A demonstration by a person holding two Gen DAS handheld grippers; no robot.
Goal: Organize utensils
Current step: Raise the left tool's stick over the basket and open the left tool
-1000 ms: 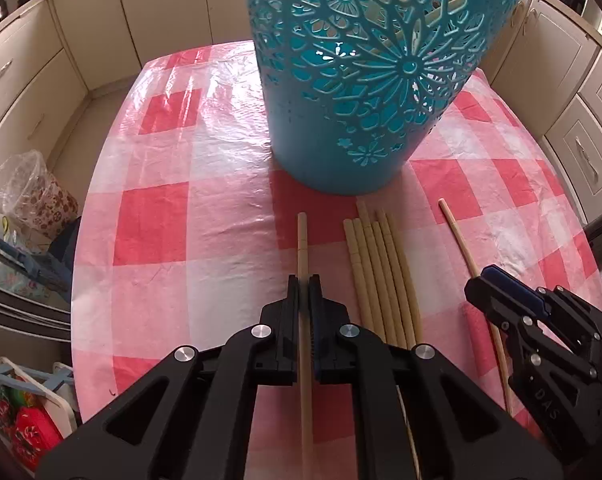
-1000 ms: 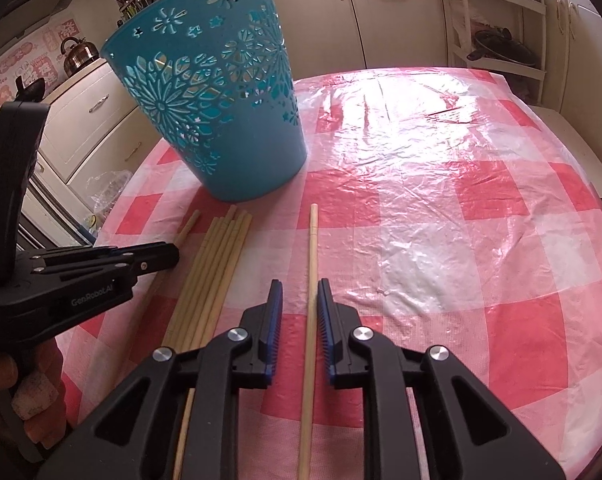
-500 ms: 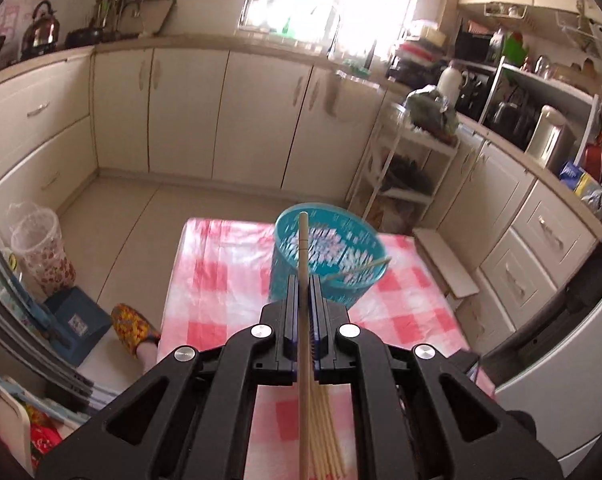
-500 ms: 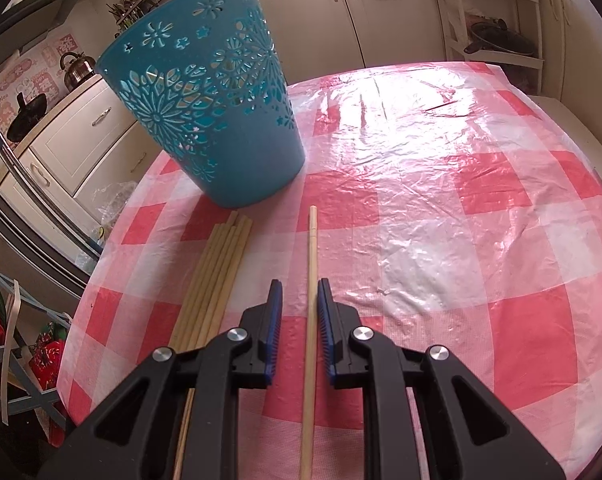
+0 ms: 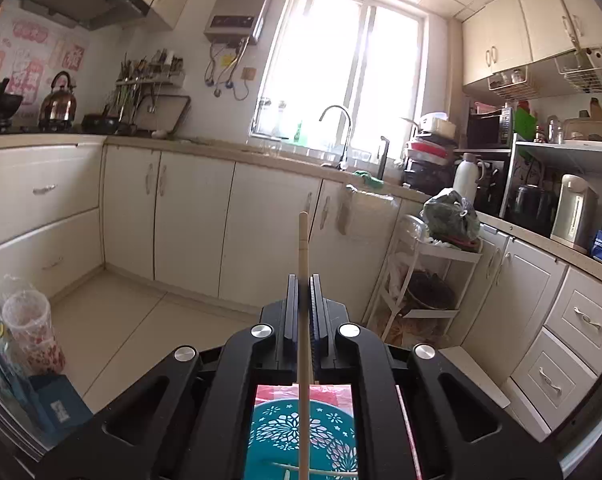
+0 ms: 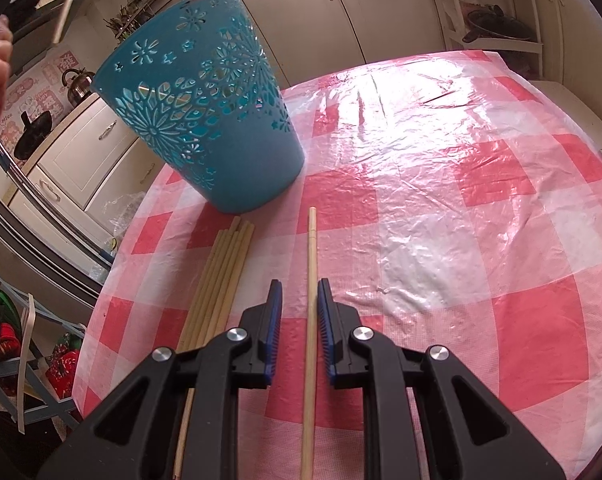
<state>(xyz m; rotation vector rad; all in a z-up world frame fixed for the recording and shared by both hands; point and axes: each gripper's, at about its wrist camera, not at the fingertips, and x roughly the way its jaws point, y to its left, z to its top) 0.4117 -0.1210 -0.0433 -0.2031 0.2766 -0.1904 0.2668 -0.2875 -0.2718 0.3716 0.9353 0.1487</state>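
The left tool points nearly level, jaws clamped tight. The right tool tilts downward, jaws slightly parted.

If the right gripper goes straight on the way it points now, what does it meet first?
Most likely the checked tablecloth: the right gripper tilts down at it, its fingers either side of a single chopstick lying there. The blue basket stands left of that line, though depth is uncertain.

The left hand-held gripper is matte black plastic, with angular arms pierced by triangular cut-outs and four round silver screw heads. The right hand-held gripper has the same black frame and silver screws, with ribbed blue pads lining its fingers.
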